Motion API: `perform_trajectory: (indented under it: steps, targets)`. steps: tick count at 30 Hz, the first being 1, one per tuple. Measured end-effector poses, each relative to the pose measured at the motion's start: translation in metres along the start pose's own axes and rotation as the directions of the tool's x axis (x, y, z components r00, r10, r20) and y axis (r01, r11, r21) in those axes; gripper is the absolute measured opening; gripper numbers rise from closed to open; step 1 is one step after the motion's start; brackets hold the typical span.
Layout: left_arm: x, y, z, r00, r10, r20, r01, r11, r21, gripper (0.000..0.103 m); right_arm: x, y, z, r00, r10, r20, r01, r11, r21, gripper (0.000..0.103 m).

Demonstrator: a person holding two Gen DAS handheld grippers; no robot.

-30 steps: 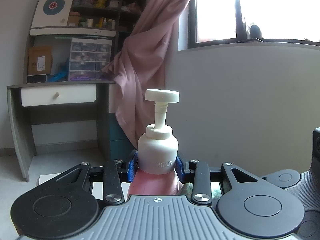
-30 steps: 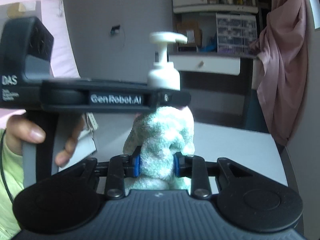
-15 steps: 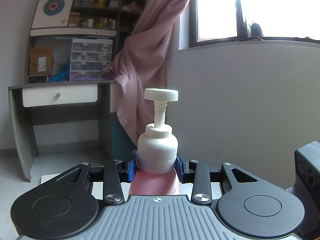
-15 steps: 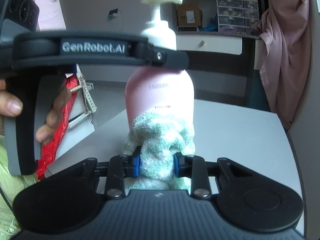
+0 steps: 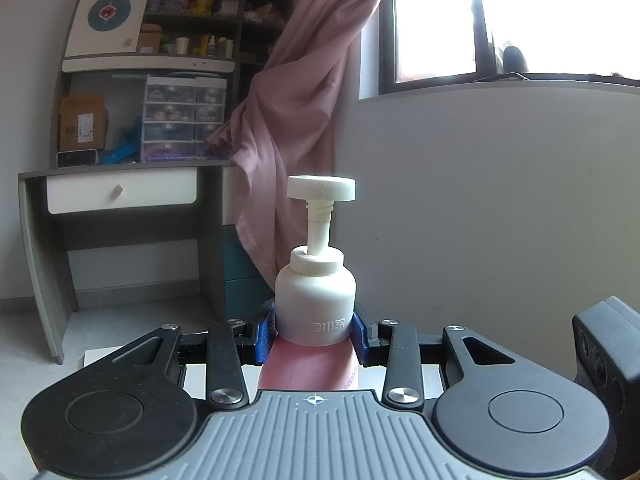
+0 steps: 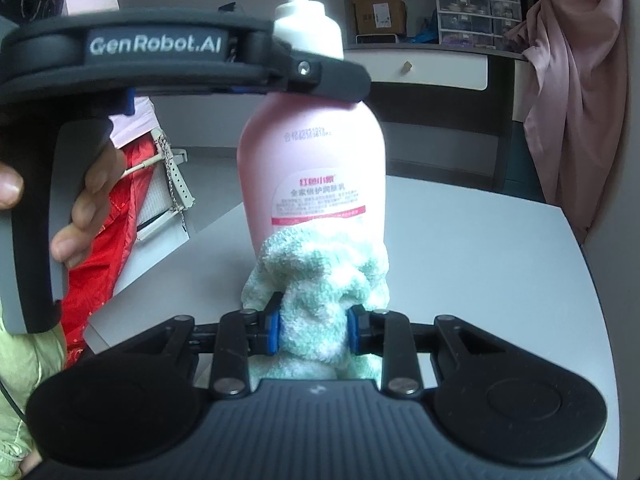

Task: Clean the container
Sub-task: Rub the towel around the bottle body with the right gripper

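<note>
One pump bottle (image 6: 312, 168), pink body w/ white collar + pump head, stands upright over the grey table (image 6: 480, 248); its label has red and grey Chinese print too blurred to read, and "GenRobot.AI" shows in white on the left gripper (image 5: 315, 334), which is clamped on the bottle's neck just under the collar. One pale green towel (image 6: 320, 280), bunched, is pinched tight in the right gripper (image 6: 314, 328) and pressed against the bottle's lower front, covering the label's bottom edge.
</note>
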State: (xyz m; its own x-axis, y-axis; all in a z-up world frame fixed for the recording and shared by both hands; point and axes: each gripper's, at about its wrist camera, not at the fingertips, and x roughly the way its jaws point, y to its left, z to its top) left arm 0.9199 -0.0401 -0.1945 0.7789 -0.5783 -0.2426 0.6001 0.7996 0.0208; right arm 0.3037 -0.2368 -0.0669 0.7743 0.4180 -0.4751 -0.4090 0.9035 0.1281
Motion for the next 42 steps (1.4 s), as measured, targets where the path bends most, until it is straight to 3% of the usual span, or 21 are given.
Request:
perform_trajectory:
  steps: [9,13,22,33,42]
  targets:
    - [-0.001,0.002,0.001,1.0,-0.003,-0.001,0.003,1.0,-0.002,0.039,-0.037,-0.018,0.02,0.987,0.0,0.159,-0.01,0.998,0.062,0.029]
    - [-0.002,0.002,0.001,1.0,-0.005,-0.001,0.005,1.0,0.0,0.039,-0.039,-0.023,0.025,0.982,0.009,0.188,-0.025,0.996,0.083,0.029]
    - [-0.005,0.002,-0.003,1.0,-0.004,0.0,0.004,1.0,-0.003,0.039,-0.024,-0.027,0.016,0.992,0.055,0.115,-0.064,0.995,0.08,0.029]
    - [-0.009,0.008,0.001,1.0,-0.01,-0.003,0.01,1.0,-0.008,0.039,0.009,-0.03,-0.003,0.994,0.102,-0.036,-0.099,0.992,0.082,0.029]
    - [-0.009,0.008,-0.001,1.0,-0.012,-0.003,0.012,1.0,-0.009,0.039,0.002,-0.032,0.0,0.994,0.109,-0.012,-0.108,0.99,0.091,0.03]
